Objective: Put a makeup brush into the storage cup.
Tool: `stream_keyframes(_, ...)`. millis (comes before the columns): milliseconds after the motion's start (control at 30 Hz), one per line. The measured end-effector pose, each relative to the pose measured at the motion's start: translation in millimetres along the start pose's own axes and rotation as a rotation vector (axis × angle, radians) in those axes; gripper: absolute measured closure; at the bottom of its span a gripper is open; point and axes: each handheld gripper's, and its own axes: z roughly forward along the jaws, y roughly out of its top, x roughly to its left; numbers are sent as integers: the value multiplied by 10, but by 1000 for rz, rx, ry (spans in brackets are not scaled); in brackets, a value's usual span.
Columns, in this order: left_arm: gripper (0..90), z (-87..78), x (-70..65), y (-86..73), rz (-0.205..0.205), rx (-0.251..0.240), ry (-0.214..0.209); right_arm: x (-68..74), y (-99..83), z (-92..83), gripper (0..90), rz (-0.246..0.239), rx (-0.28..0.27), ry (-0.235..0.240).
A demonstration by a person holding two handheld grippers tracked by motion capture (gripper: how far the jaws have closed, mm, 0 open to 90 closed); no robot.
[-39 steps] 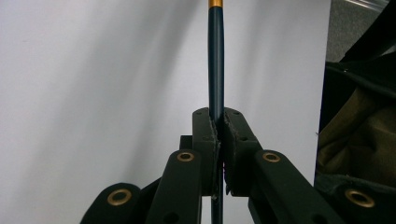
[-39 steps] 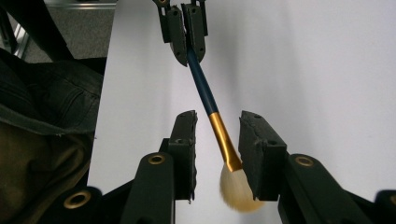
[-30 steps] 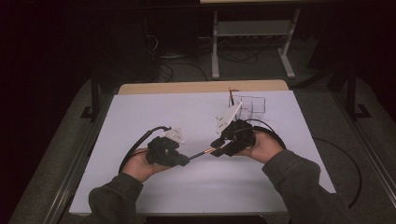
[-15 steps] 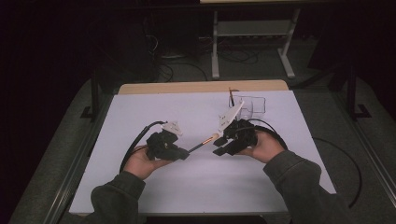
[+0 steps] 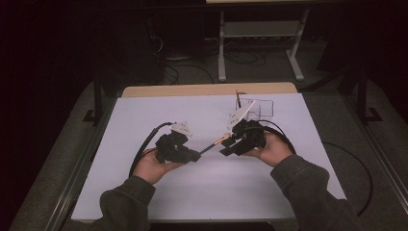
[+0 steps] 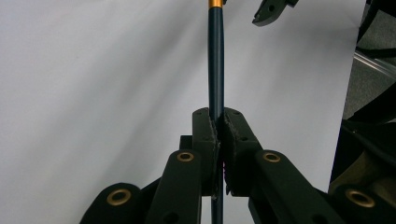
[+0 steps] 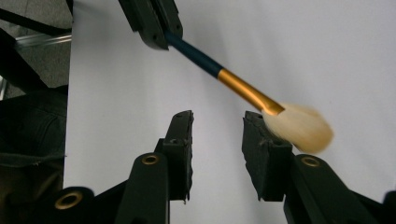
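Observation:
My left gripper (image 5: 193, 155) is shut on the dark blue handle of a makeup brush (image 5: 214, 143), seen clamped between its pads in the left gripper view (image 6: 216, 122). The brush (image 7: 243, 91) has a gold ferrule and pale fluffy bristles (image 7: 301, 130). It points from the left gripper (image 7: 154, 23) toward my right gripper (image 7: 217, 126), which is open. The bristles hover over the tip of its right-hand jaw, and nothing is between the jaws. Both grippers are held above the white table (image 5: 144, 110), near its middle, with the right gripper (image 5: 227, 148) just right of the brush head.
A clear container (image 5: 262, 108) stands at the back of the table, with another brush (image 5: 238, 98) upright beside or in it. Black cables trail from both grippers. The table's wooden far edge (image 5: 207, 89) and a metal stand lie beyond.
The left gripper has tipped the brush slightly upward toward the right gripper. Both hands stay about where they were.

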Motion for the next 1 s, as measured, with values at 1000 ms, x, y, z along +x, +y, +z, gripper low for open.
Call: stream_keyframes(1000, 843, 249, -91, 131, 27, 34, -23, 15, 86, -148, 722, 13, -121, 40)
